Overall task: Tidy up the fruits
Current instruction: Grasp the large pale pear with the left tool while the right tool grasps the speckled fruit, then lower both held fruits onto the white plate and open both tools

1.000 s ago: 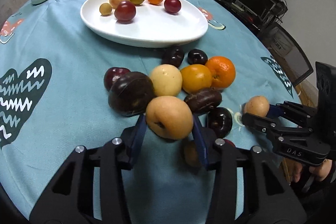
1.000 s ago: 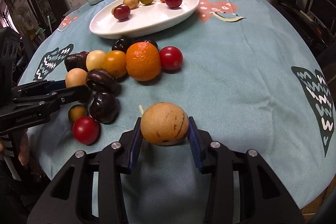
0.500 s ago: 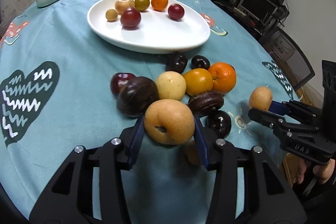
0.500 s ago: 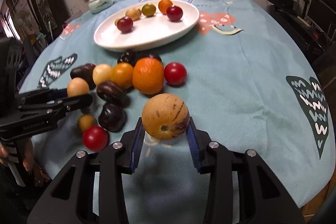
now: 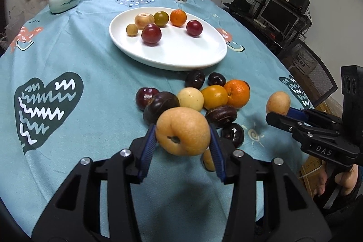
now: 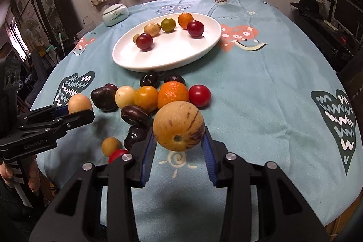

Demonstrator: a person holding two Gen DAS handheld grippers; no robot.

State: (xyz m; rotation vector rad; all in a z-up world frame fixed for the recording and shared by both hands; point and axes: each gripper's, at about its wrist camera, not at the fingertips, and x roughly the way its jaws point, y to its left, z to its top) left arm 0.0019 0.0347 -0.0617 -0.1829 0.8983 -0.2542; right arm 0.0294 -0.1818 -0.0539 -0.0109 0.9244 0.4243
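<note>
Jaws of both grippers are narrowed onto fruit. Left gripper: blue pads press either side of a tan pear-like fruit, dimple toward the camera, shadow on the cloth below, so it hangs clear of the table. Right gripper: clamped likewise on a streaked tan melon-like fruit, also clear of the cloth.

Both grips sit across the widest part of a round body, probably to keep it from rolling out.

White plate lies at twelve o'clock from the left gripper, six small fruits grouped along its far side, near half bare; likely room for both loads.

Loose cluster of dark, yellow and orange fruit lies between plate and grippers, at about one o'clock, still unsorted.
</note>
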